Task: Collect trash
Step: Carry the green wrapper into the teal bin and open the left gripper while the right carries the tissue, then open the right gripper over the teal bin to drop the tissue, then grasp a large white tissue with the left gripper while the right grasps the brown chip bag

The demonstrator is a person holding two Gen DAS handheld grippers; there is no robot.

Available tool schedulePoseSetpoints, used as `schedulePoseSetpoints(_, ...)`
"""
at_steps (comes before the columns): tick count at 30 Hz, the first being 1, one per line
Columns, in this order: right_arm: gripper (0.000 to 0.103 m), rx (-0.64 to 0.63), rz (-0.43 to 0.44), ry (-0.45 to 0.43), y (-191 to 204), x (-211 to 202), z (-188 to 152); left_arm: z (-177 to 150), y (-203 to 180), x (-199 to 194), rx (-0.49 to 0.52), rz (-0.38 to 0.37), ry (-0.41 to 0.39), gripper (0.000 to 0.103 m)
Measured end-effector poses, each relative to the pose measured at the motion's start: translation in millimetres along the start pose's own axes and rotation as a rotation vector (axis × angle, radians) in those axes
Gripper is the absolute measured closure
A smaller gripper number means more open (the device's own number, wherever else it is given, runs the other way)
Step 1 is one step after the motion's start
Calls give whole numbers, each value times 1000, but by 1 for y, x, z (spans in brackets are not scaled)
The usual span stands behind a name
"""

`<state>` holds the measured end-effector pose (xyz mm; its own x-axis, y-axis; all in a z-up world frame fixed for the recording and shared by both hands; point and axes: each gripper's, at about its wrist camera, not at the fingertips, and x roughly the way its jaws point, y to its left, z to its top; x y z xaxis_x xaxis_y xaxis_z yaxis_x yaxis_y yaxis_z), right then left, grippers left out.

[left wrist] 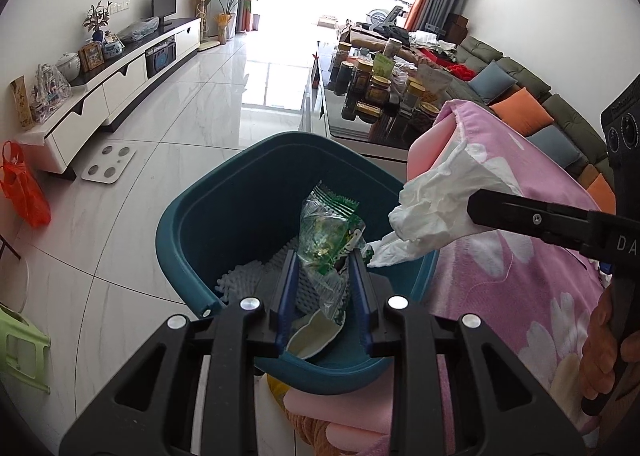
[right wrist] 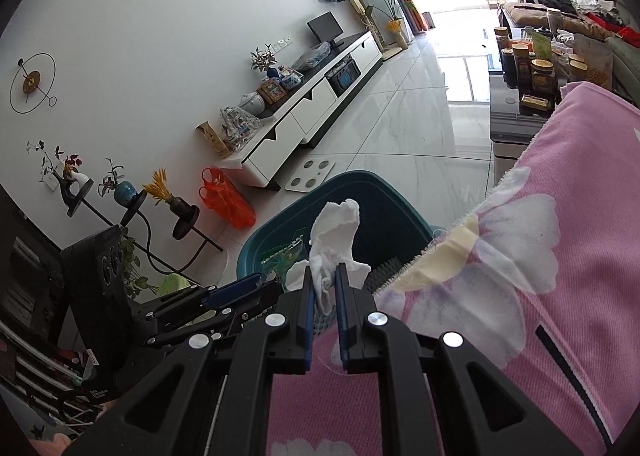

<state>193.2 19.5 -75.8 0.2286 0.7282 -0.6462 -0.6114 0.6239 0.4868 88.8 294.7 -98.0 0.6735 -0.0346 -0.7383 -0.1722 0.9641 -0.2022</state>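
A teal bin (left wrist: 192,232) stands on the floor beside a pink flowered blanket (left wrist: 516,256). My left gripper (left wrist: 324,256) is over the bin and shut on a clear and green snack wrapper (left wrist: 328,232). White foam netting (left wrist: 240,276) lies inside the bin. My right gripper (right wrist: 323,270) is shut on a crumpled white tissue (right wrist: 336,236) and holds it at the bin's right rim (right wrist: 360,180). The tissue (left wrist: 432,208) and the right gripper's finger (left wrist: 532,218) also show in the left wrist view. The wrapper (right wrist: 286,252) shows in the right wrist view.
A glass coffee table (left wrist: 360,128) with several jars stands beyond the bin. A white TV cabinet (left wrist: 112,92) runs along the left wall, with a white scale (left wrist: 110,162) and an orange bag (left wrist: 24,192) on the floor. A green stool (left wrist: 20,348) is at left.
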Motion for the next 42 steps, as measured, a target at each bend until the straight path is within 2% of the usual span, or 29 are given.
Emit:
schedulePoseSetpoints(5, 84, 14, -29, 30, -4, 9, -1, 1, 3, 12, -9, 3, 16, 70)
schedulePoseSetpoints(13, 81, 27, -18, 10, -5, -5, -6, 5, 6, 19, -30, 5, 23, 67)
schedulePoseSetpoints(16, 76, 9, -22, -11, -5, -20, -10, 3, 1, 5, -23, 1, -20, 66)
schedulePoseSetpoints(18, 71, -12, -30, -39, -3, -37, -16, 3, -7, -9, 5, -4, -57, 62)
schedulePoseSetpoints(20, 67, -33, -40, -72, -2, -57, -24, 2, -19, -23, 35, -41, -94, 54)
schedulePoseSetpoints(23, 54, -49, -58, -129, -4, -93, -37, 2, -43, -43, 73, -137, -127, 51)
schedulePoseSetpoints(30, 52, -4, -141, -277, -31, -186, -73, -12, -139, -61, 272, -312, -132, 49)
schedulePoseSetpoints(35, 52, 73, -223, -359, -58, -240, -106, -24, -202, -49, 379, -386, -85, 49)
schedulePoseSetpoints(42, 52, 203, -362, -426, -96, -296, -157, -42, -261, -32, 472, -443, -28, 49)
